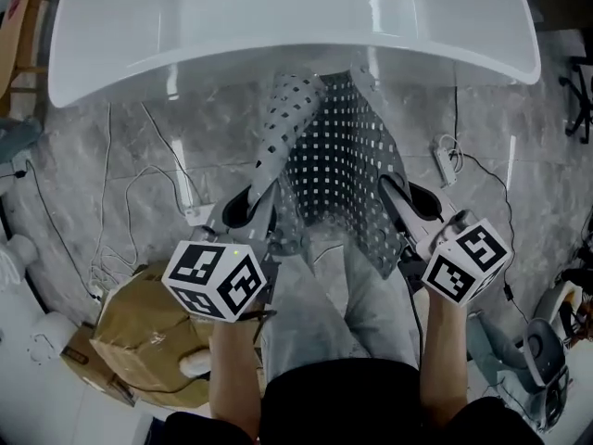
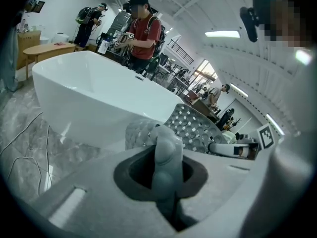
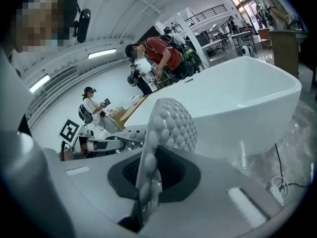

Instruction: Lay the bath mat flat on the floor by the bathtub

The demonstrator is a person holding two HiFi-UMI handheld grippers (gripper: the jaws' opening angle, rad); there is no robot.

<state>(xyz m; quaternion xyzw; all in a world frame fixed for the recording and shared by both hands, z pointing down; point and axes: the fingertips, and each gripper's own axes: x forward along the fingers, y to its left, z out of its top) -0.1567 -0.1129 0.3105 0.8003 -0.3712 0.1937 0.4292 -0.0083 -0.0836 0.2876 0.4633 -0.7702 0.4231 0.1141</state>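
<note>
By the tub, holds mat up by its near corners with left gripper and right gripper, each pinched almost shut on an edge; sags creased, left side curled. Could land folded if released unevenly, or catch floor cables

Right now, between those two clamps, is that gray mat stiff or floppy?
Probably floppy: the bath mat sags and folds between the left gripper and right gripper. Likely light, since two edge pinches carry it. Its bumps probably resist slipping.
</note>
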